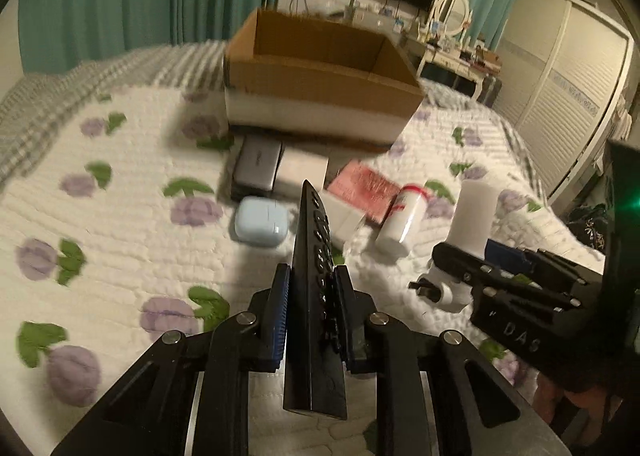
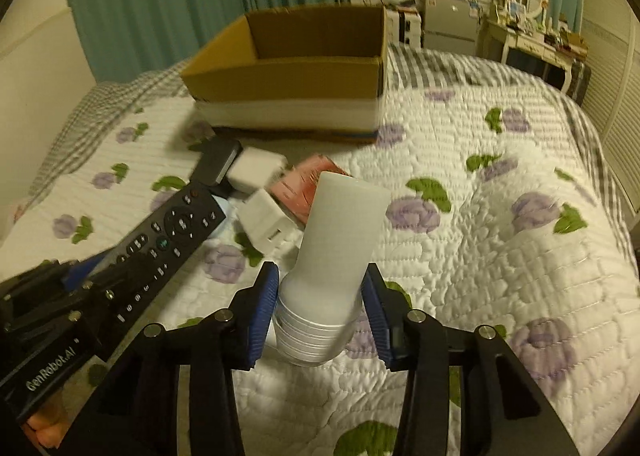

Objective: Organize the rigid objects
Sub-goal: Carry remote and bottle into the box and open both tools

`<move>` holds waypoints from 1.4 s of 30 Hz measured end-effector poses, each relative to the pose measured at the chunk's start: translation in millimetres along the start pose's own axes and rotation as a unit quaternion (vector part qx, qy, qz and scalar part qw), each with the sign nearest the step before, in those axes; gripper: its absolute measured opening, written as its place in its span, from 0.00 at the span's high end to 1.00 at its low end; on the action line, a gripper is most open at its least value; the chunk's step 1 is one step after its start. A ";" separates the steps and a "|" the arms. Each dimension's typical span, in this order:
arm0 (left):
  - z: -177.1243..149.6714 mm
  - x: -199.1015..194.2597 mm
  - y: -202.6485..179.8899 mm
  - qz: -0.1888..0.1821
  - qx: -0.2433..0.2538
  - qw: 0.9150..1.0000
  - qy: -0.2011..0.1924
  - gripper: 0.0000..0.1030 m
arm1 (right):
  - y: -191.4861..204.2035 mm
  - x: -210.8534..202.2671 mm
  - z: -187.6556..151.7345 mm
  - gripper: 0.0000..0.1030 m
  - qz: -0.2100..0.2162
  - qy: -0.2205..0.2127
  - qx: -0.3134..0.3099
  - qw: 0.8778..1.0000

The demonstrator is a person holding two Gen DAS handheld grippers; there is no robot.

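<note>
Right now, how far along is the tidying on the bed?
Nothing looks packed: the visible part of the cardboard box is bare. In hand: the left tool grips the remote, and the right tool grips the white bottle. Left on the quilt: the blue earbud case, white charger, red packet.

On the left gripper (image 2: 86,280), seen from my right wrist camera, I read "GenRobot.AI" in pale letters on its black body. On the right gripper (image 1: 460,256), from my left wrist camera, I read "DAS".
</note>
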State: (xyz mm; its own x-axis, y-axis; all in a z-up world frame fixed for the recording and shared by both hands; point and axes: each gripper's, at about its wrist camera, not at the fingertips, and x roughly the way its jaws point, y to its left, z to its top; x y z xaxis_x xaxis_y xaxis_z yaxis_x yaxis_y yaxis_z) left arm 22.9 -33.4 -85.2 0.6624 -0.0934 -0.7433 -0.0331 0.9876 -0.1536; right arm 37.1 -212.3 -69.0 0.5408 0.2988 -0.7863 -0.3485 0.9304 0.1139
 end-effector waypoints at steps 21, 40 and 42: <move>148.3 -40.7 -11.6 0.059 0.044 0.991 -0.112 0.80 | -4.5 -43.4 166.0 0.59 0.042 -0.099 -0.070 0.992; 216.1 119.1 27.1 0.066 0.048 0.994 -0.078 0.79 | -23.6 109.2 243.6 0.59 0.036 -0.025 -0.094 0.995; 215.0 129.3 29.0 0.065 0.050 0.994 -0.075 0.79 | -22.4 119.5 242.4 0.59 0.033 -0.017 -0.102 0.994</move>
State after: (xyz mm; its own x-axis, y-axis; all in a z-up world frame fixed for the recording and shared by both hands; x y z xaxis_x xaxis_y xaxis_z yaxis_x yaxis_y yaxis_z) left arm 268.5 10.3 -45.9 0.7618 0.0479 -0.6460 -0.0557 0.9984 0.0083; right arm 295.1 -146.0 -18.3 0.5354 0.3679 -0.7603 -0.5299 0.8473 0.0369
